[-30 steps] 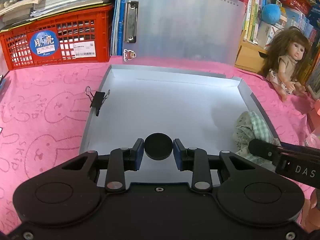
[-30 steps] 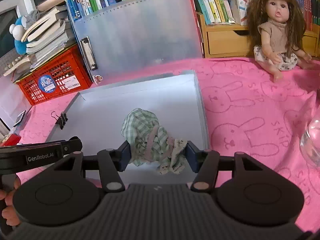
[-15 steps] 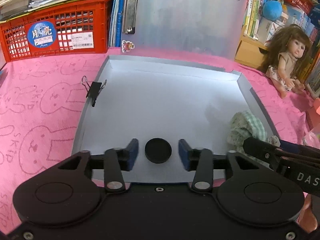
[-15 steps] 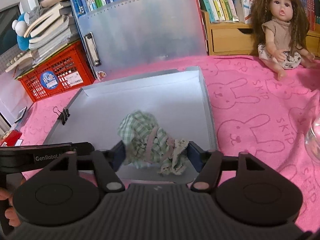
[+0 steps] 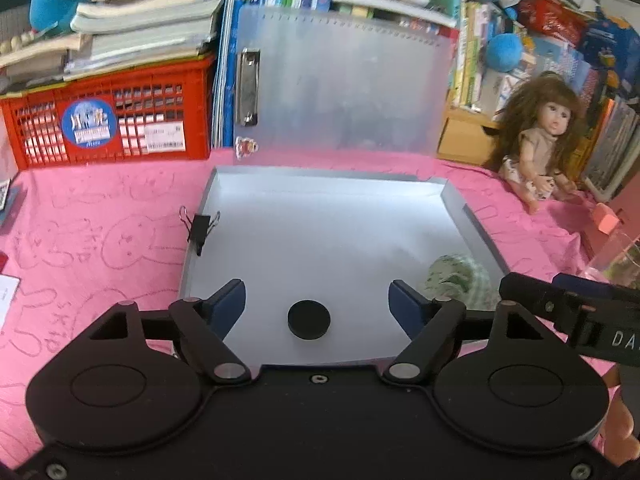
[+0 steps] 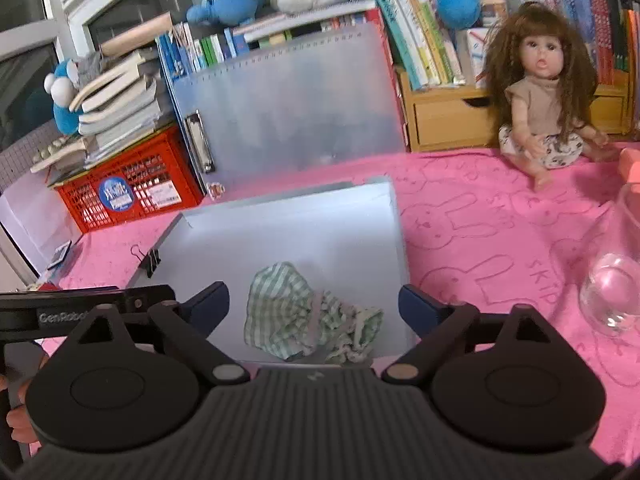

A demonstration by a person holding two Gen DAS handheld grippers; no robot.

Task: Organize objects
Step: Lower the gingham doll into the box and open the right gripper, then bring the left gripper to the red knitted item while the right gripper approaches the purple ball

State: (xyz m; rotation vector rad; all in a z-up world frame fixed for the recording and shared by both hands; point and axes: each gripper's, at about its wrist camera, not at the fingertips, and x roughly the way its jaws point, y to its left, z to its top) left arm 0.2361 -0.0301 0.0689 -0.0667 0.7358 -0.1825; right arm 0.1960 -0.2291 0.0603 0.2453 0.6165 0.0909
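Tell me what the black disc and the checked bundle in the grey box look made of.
Black disc: likely hard plastic or rubber, matte; it holds a crisp round edge and shows no shine. Checked bundle: soft woven cloth, green-and-white check, crumpled into folds with a frilled edge. Grey box: thin, smooth sheet, plastic or card; can't tell which.

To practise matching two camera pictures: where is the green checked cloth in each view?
Left wrist view: green checked cloth lies low right, in the grey tray's right-hand corner.
Right wrist view: cloth lies low centre, at the tray's near edge.
Shared landmark: the black binder clip on the tray's left wall.
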